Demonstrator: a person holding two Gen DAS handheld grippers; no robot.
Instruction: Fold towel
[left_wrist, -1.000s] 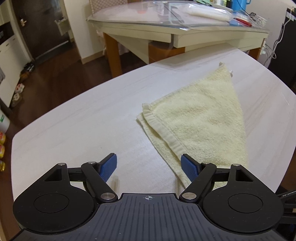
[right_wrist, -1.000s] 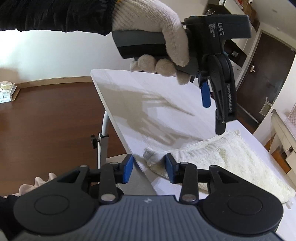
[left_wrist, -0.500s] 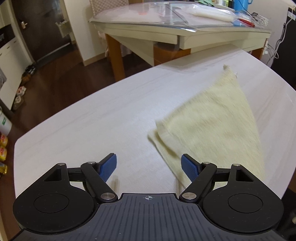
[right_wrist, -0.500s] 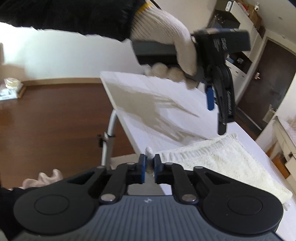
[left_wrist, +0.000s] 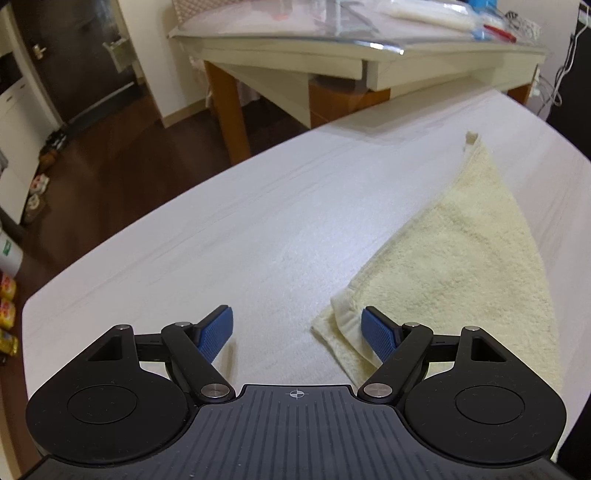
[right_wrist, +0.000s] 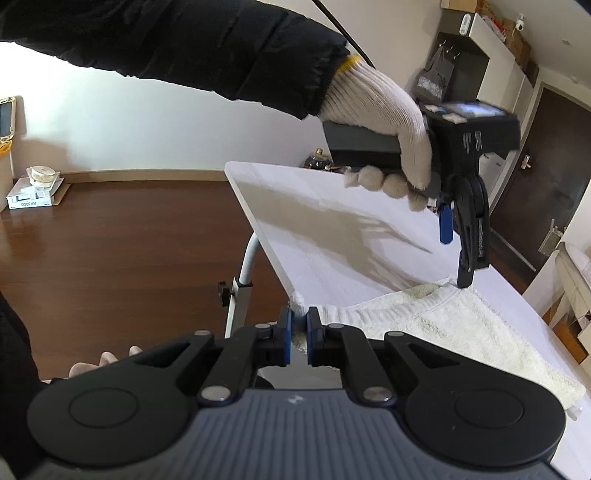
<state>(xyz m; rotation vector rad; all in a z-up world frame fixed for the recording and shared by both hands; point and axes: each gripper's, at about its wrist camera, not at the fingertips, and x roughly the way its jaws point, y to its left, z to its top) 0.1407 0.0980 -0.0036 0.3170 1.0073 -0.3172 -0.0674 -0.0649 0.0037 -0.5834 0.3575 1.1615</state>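
A pale yellow towel (left_wrist: 454, 266) lies folded on the white table (left_wrist: 221, 240), its near corner between my left gripper's (left_wrist: 297, 326) blue pads, close to the right one. That gripper is open, low over the table. In the right wrist view my right gripper (right_wrist: 298, 326) is shut on a corner of the towel (right_wrist: 443, 332) at the table's (right_wrist: 314, 221) edge. A gloved hand (right_wrist: 384, 122) holds the left gripper (right_wrist: 454, 262) there, one finger's tip down at the towel's far corner.
A second table (left_wrist: 369, 55) under clear plastic with clutter stands beyond the white one. Brown wood floor (right_wrist: 110, 251) lies past the table's edge, with a metal leg (right_wrist: 243, 273) below it. Small items (left_wrist: 7, 295) sit on the floor at the left.
My right gripper closed on the towel's corner at the table edge. The left gripper came down towards the towel's other near corner, which now lies between its open pads.
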